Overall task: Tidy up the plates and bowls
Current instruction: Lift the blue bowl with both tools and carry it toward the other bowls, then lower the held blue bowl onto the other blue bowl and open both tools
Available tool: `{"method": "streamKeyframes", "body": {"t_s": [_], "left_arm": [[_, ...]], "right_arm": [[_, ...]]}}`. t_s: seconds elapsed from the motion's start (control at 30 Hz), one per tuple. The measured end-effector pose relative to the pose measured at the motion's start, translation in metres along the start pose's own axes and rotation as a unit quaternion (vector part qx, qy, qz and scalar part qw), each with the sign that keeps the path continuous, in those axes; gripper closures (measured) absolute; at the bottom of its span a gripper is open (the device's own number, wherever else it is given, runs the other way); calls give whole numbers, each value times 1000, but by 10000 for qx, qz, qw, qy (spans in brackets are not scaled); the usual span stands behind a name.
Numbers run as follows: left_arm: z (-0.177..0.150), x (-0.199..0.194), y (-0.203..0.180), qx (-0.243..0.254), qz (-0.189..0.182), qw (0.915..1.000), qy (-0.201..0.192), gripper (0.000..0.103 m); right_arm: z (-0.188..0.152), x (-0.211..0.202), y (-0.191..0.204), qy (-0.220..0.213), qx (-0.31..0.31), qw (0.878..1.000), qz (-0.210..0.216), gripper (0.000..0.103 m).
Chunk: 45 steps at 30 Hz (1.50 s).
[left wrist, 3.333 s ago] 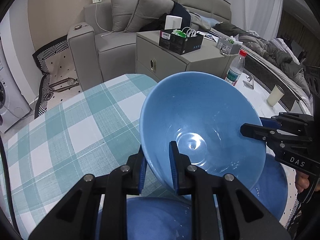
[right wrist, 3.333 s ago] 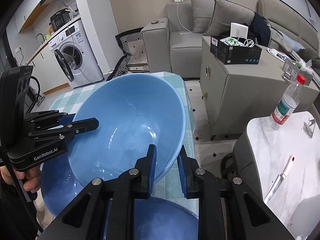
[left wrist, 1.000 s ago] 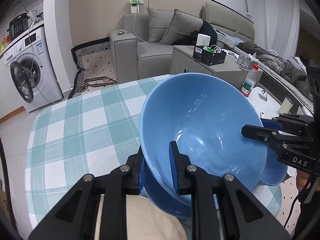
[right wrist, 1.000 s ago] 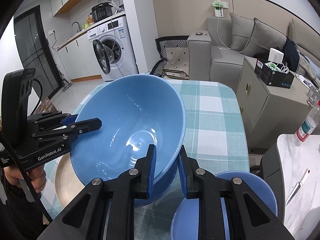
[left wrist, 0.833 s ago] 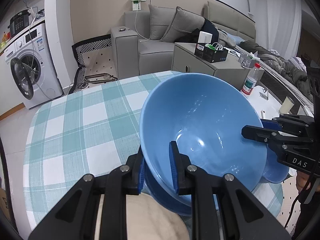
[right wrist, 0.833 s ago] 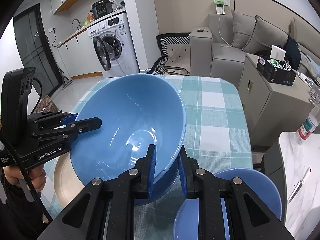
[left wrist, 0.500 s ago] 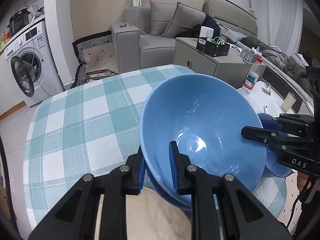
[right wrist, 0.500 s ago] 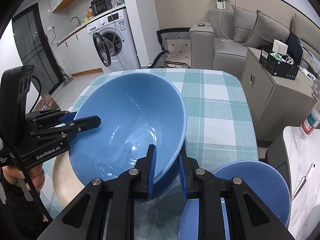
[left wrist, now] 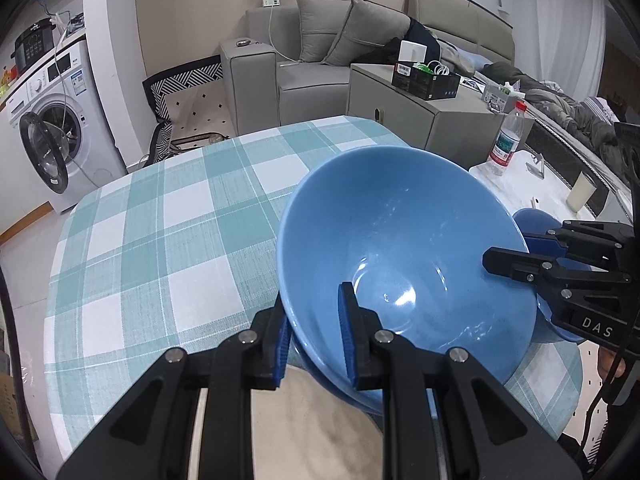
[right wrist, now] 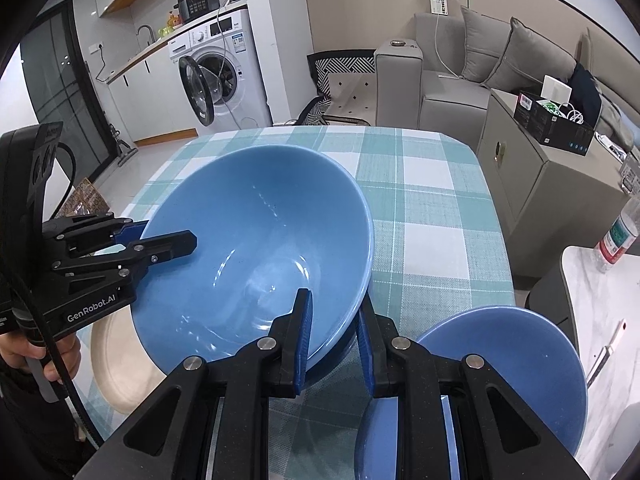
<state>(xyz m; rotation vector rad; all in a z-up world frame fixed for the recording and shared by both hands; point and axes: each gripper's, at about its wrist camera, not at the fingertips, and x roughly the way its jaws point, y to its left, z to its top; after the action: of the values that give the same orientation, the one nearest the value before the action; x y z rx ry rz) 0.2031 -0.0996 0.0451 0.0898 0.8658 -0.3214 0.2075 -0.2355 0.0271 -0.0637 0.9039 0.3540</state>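
Observation:
A large blue bowl (left wrist: 400, 272) (right wrist: 256, 248) is held from two sides. My left gripper (left wrist: 316, 300) (right wrist: 160, 240) is shut on its near rim in the left wrist view. Pinching the opposite rim is my right gripper (right wrist: 332, 308) (left wrist: 516, 248), also shut. Directly under the held bowl is a second blue bowl (left wrist: 344, 392) (right wrist: 344, 344); whether the two touch I cannot tell. A beige plate (left wrist: 312, 420) (right wrist: 116, 368) lies beside them. Another blue bowl (right wrist: 500, 360) (left wrist: 536, 216) stands to the right on a blue plate (right wrist: 380, 440).
The table wears a teal checked cloth (left wrist: 160, 240) (right wrist: 432, 220). Beyond its right edge is a white side table with a water bottle (left wrist: 508, 140), a cup (left wrist: 580, 196) and a knife (right wrist: 612, 344). A grey cabinet (right wrist: 540, 184) and sofa stand behind.
Both grippers have sunk with the large blue bowl, which now sits lower and closer over the blue bowl beneath. Both grips are unchanged.

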Motion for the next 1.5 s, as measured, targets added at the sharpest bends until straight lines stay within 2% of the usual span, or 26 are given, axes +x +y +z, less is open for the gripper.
{"method": "streamKeyframes", "body": {"t_s": [1.0, 1.5], "left_arm": [[-10, 11, -14, 410, 509, 9978, 77, 77], [-14, 18, -14, 463, 560, 9972, 179, 72]], "right_arm": [[-18, 16, 32, -48, -735, 9930, -921, 79], [-20, 18, 32, -145, -802, 9908, -1079, 71]]}}
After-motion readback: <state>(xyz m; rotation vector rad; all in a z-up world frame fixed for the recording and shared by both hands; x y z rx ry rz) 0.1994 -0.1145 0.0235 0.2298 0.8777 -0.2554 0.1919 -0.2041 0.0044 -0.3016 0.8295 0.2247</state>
